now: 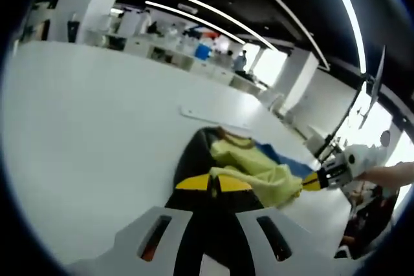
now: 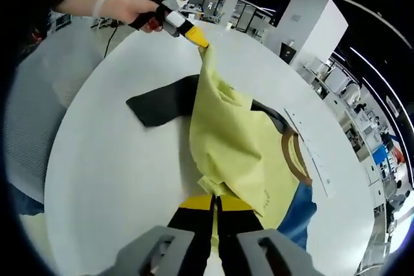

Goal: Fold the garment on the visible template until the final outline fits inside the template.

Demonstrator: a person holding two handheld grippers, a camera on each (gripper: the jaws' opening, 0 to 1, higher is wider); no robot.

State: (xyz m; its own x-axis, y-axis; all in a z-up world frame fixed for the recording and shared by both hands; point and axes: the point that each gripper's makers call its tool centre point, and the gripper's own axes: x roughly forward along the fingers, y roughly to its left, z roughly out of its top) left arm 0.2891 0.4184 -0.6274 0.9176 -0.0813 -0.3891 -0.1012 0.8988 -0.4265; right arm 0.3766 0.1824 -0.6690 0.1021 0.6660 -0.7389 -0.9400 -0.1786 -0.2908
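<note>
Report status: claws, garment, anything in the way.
Both claws shut on the yellow garment: left claw at one end, right claw at the other. Garment part lifted off the white table, over the black template. A white ruler lies beside it.

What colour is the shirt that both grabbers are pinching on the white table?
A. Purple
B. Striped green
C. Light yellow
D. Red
C: the soft cloth shirt clamped by the right gripper and by the left gripper at its far corner is light yellow, with a brown collar, lying over a black template on the round white table.
</note>
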